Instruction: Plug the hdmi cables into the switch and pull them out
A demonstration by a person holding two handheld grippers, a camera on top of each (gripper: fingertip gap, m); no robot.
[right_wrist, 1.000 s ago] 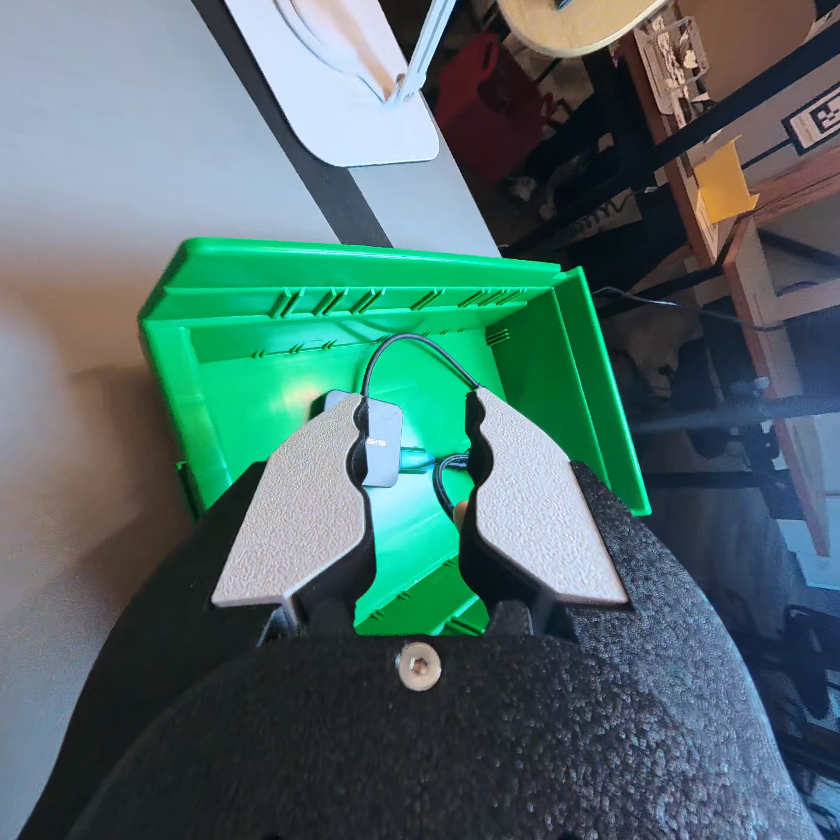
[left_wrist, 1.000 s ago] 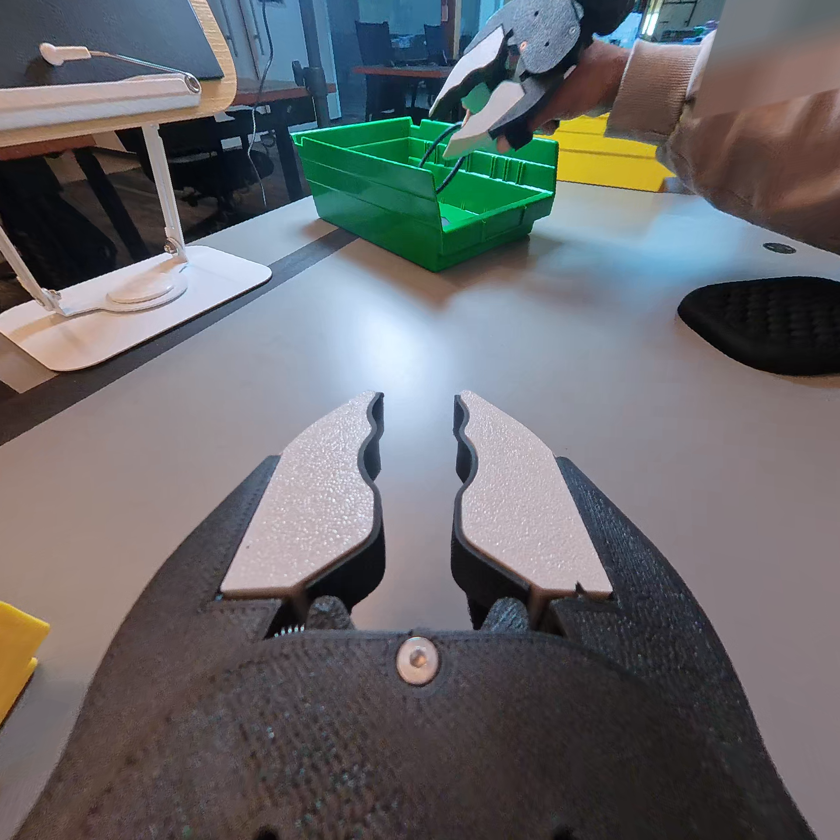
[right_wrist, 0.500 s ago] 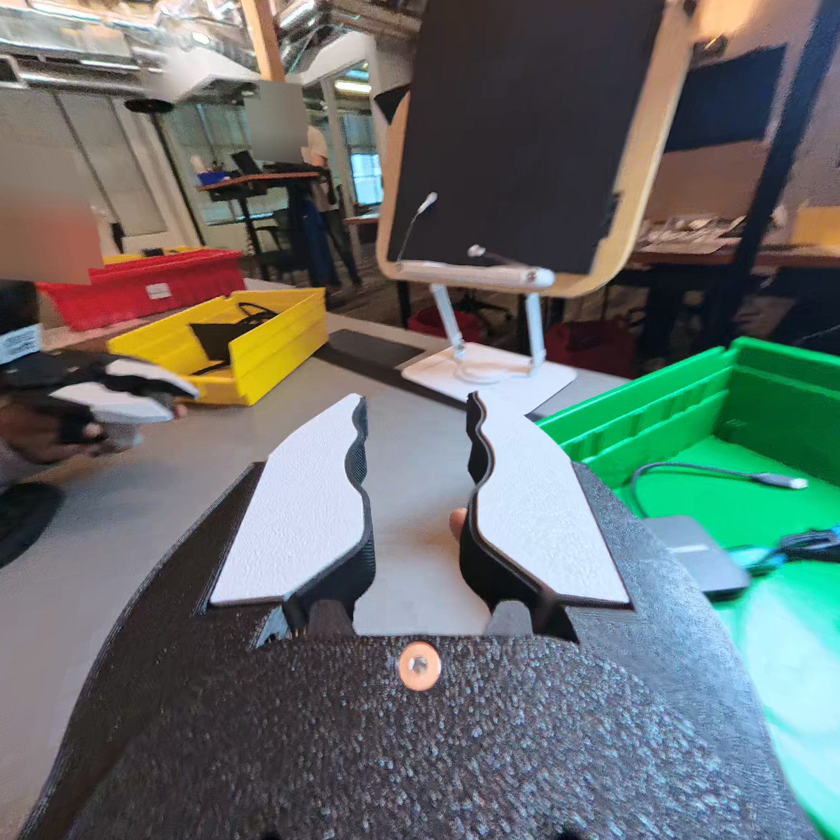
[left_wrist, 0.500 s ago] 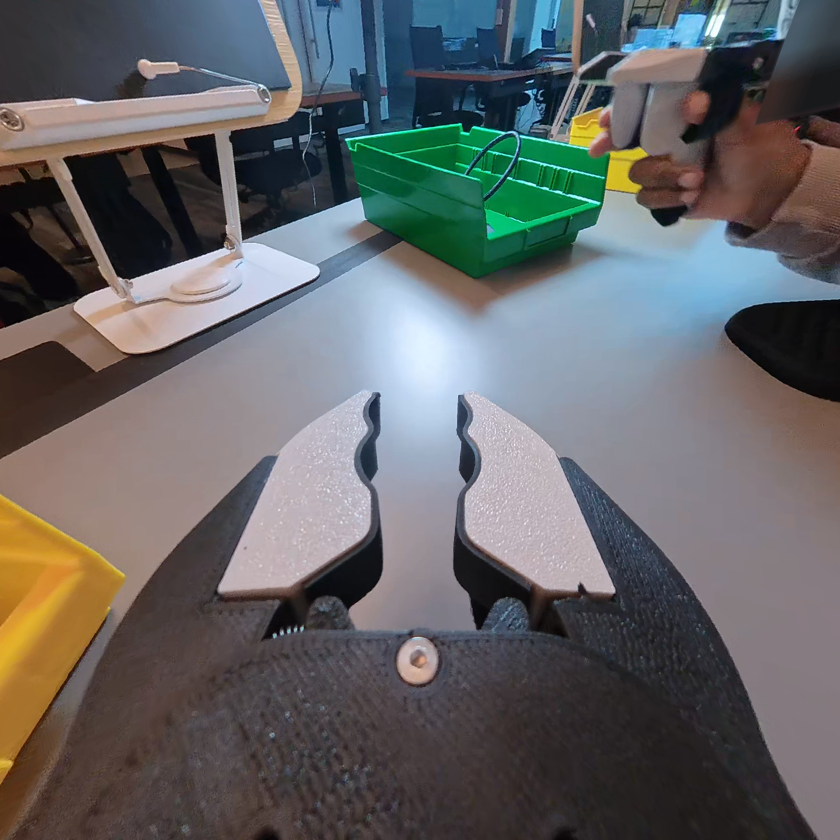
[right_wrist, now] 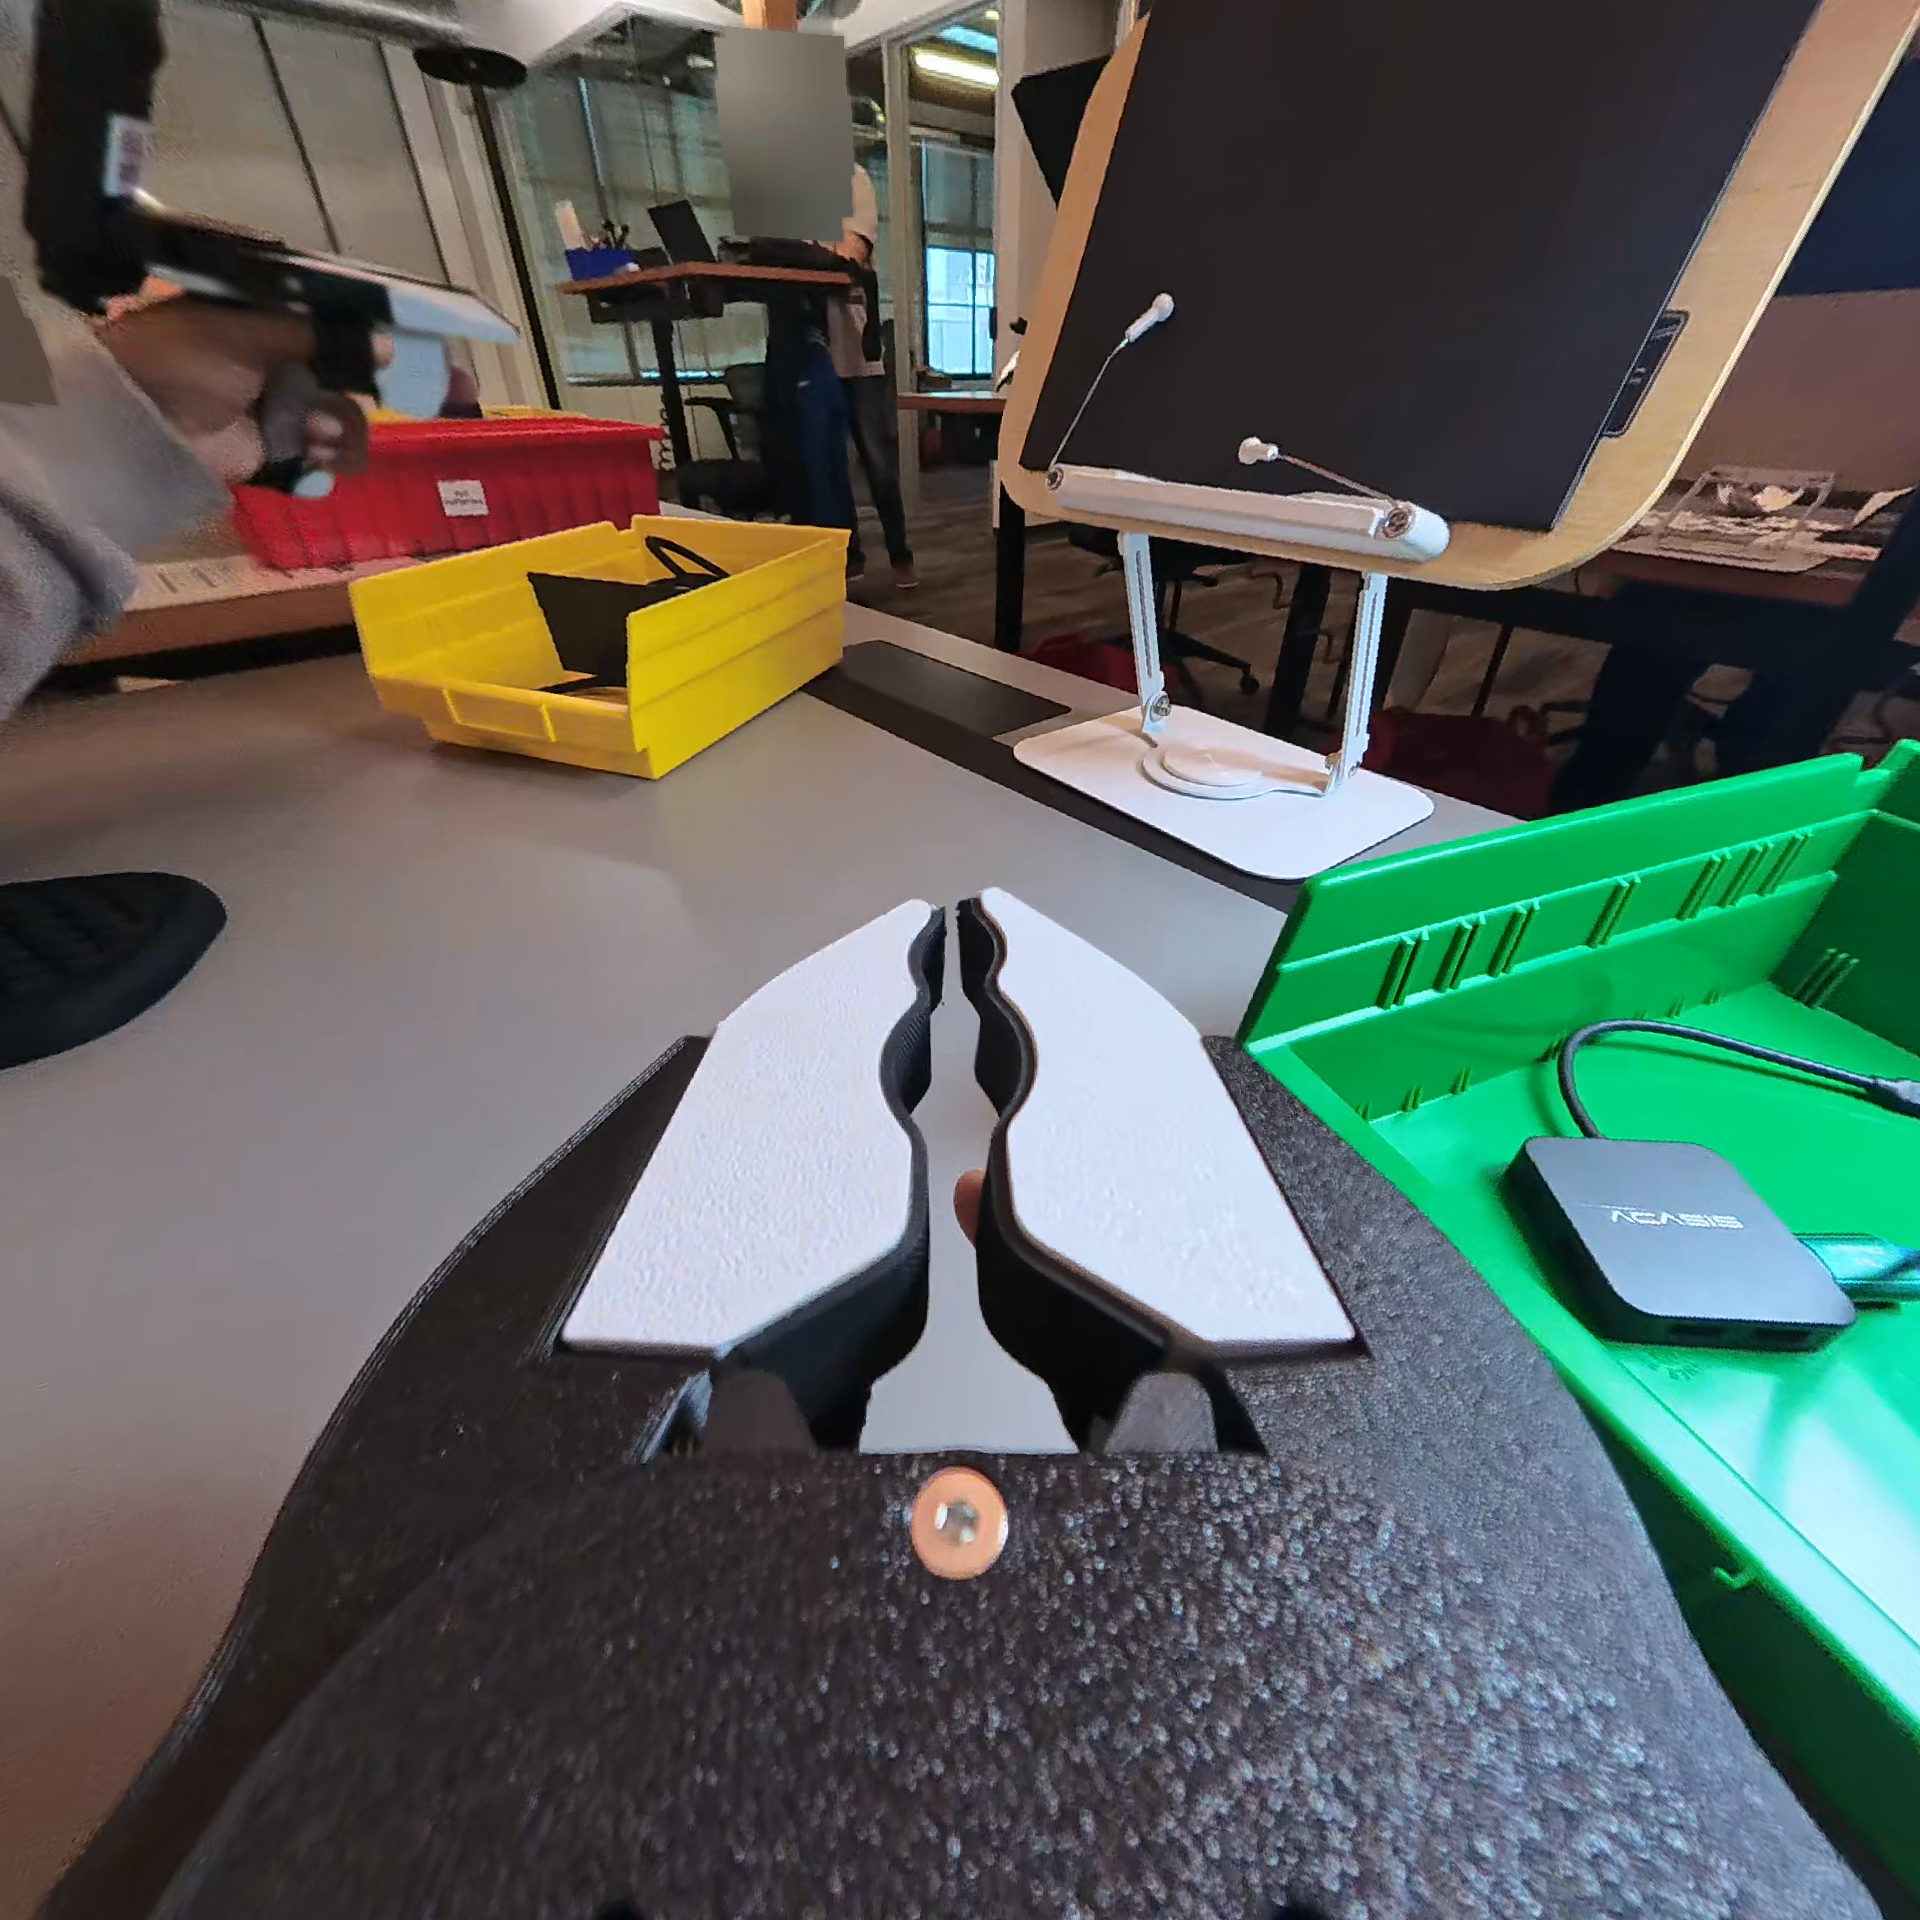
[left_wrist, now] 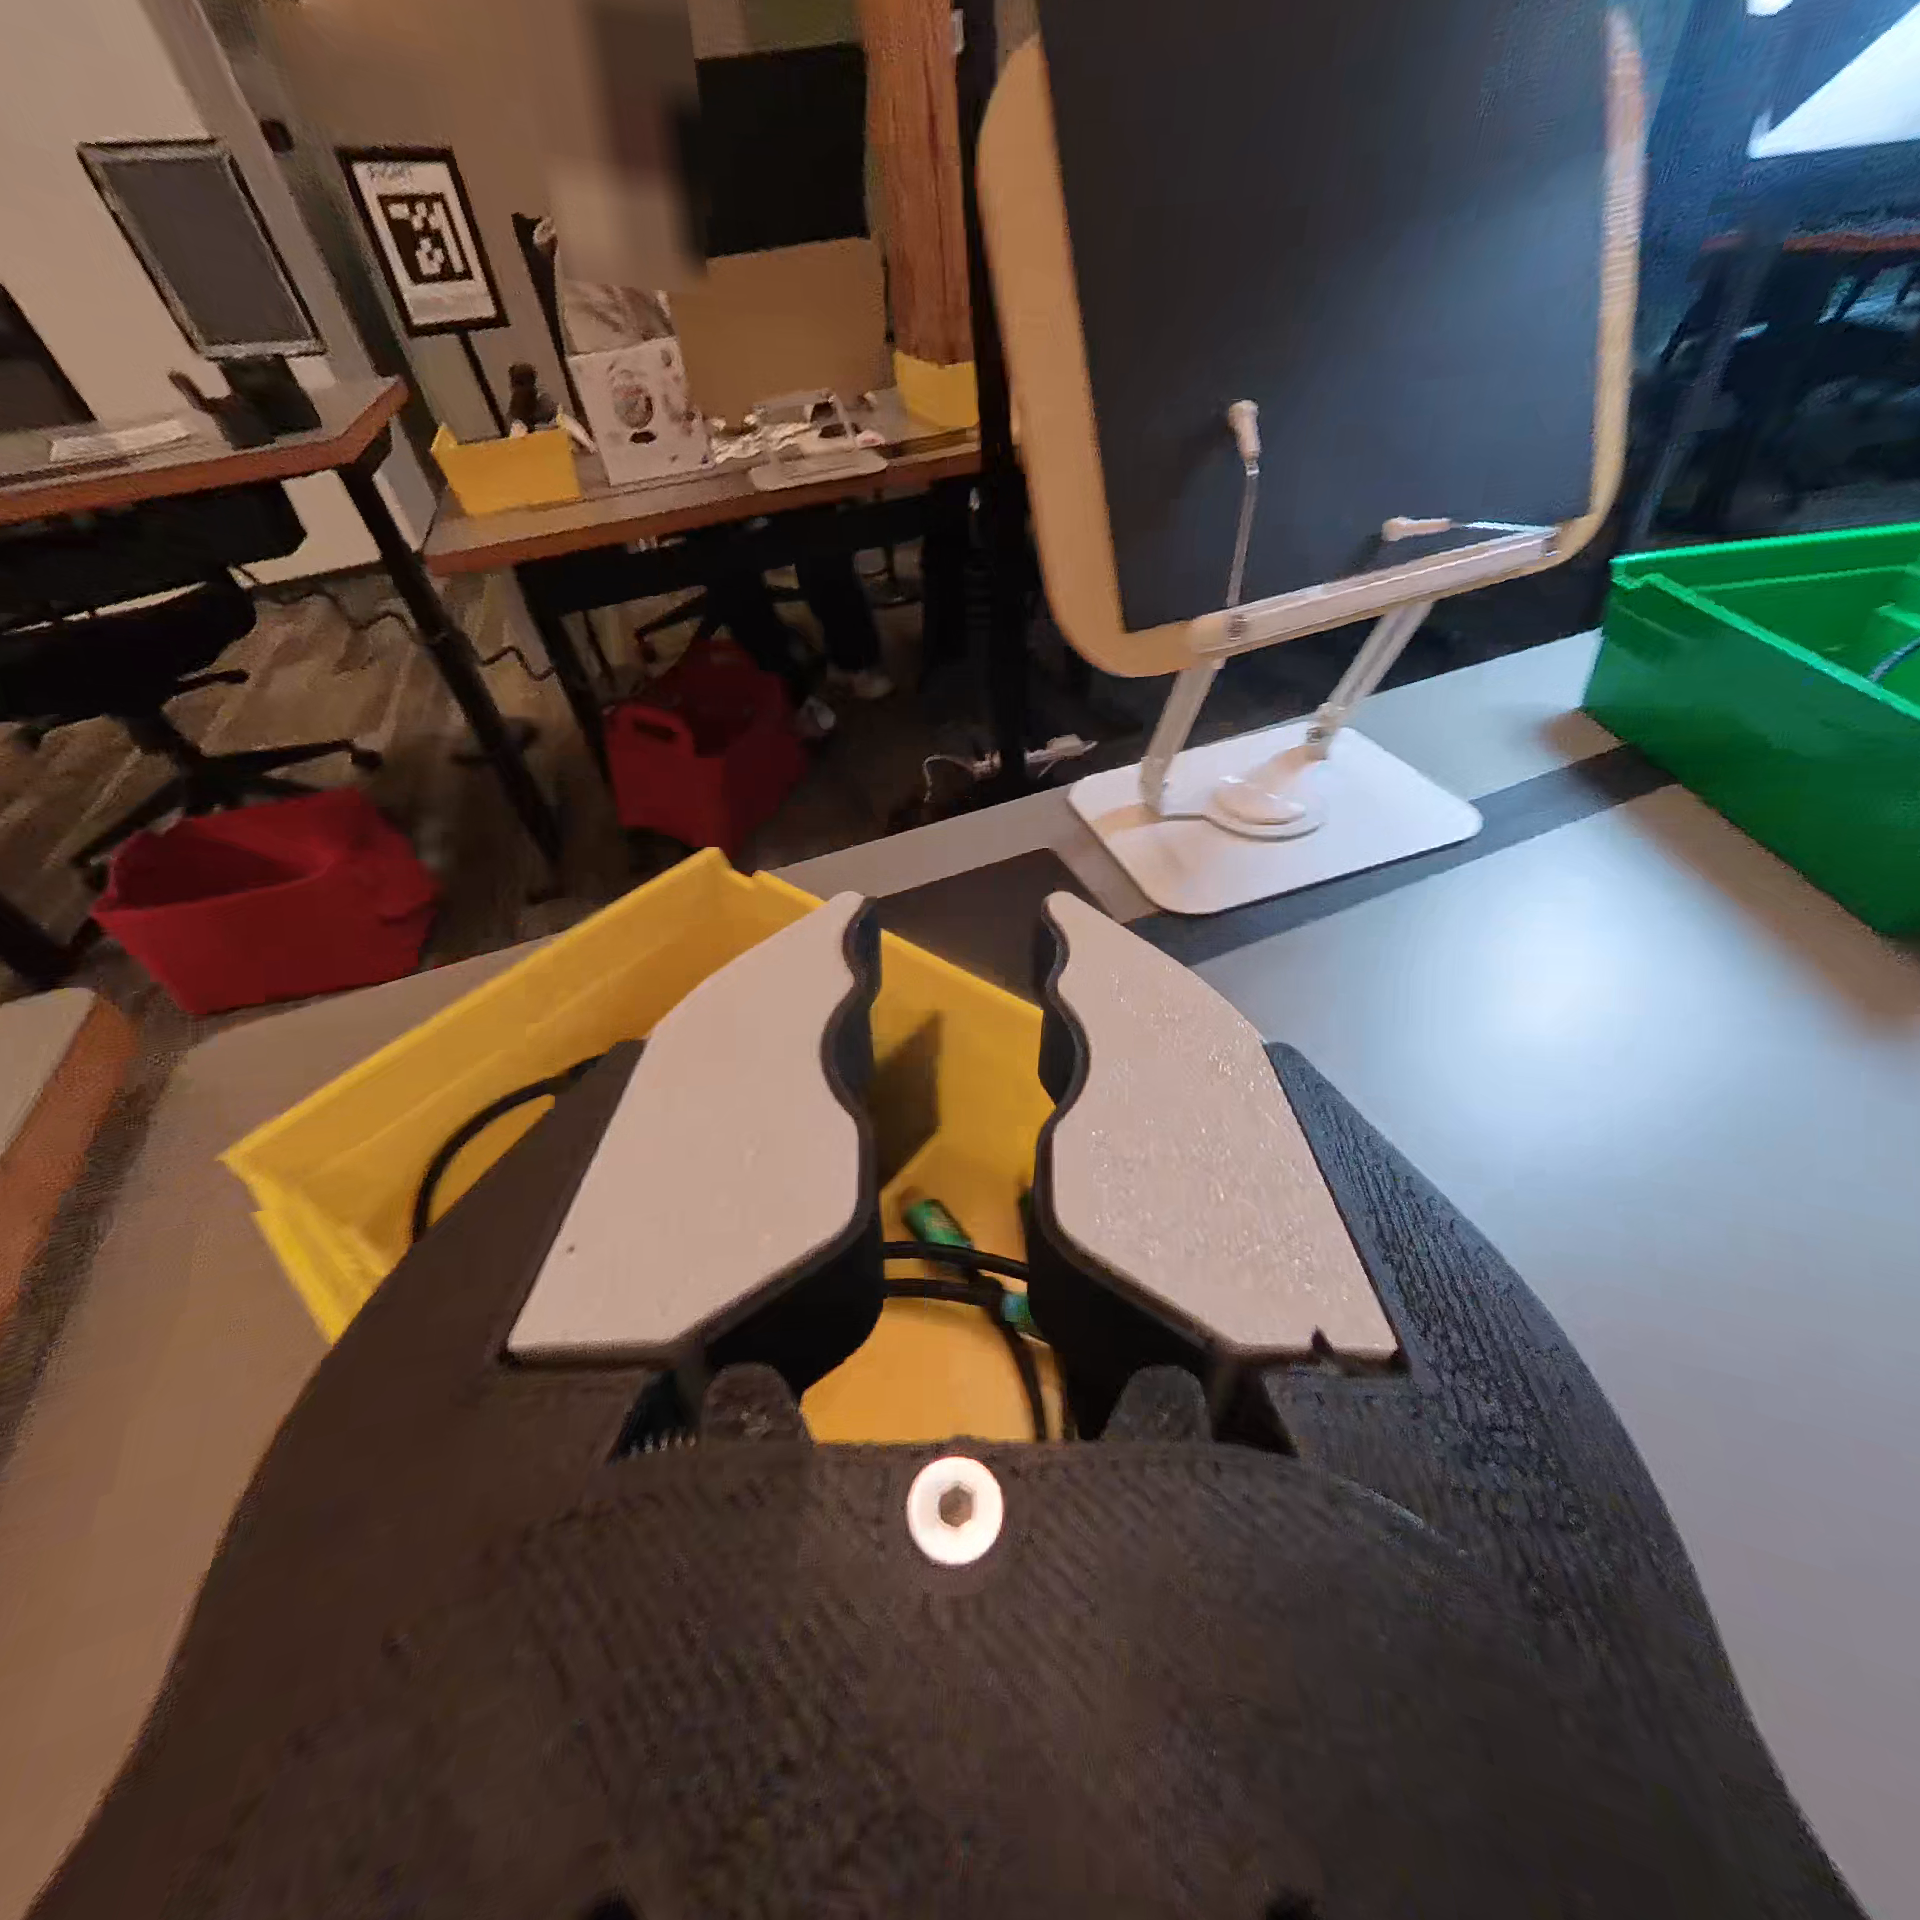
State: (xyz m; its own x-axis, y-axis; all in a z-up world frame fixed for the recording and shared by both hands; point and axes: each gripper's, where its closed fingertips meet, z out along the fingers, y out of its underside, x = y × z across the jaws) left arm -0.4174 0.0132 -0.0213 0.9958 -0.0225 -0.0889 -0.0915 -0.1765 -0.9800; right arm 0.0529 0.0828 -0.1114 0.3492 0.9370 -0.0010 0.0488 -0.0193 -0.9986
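My left gripper [left_wrist: 956, 935] is open and empty, hovering over a yellow bin [left_wrist: 499, 1029]. In that bin lie black HDMI cables [left_wrist: 940, 1262] with green plugs [left_wrist: 935, 1226], just below and between my fingers. My right gripper [right_wrist: 951, 920] is shut on nothing, low over the grey table beside a green bin [right_wrist: 1558, 935]. The switch [right_wrist: 1673, 1236], a flat black box with its own thin black lead, lies in the green bin to the right of my right gripper. The left gripper also shows in the right wrist view [right_wrist: 343, 301], above the yellow bin [right_wrist: 623, 665].
A white stand [left_wrist: 1278, 821] holding a dark board stands at the table's far edge between the two bins. A black pad [right_wrist: 83, 956] lies at the left. A red bin [right_wrist: 447, 488] sits behind the yellow one. The green bin also shows in the left wrist view [left_wrist: 1766, 727]. My right gripper's tips are some 25 cm from the switch [right_wrist: 1673, 1236].
My left gripper swung left and now hovers over the yellow bin. My right gripper came up out of the green bin, turned to face across the table, and closed.
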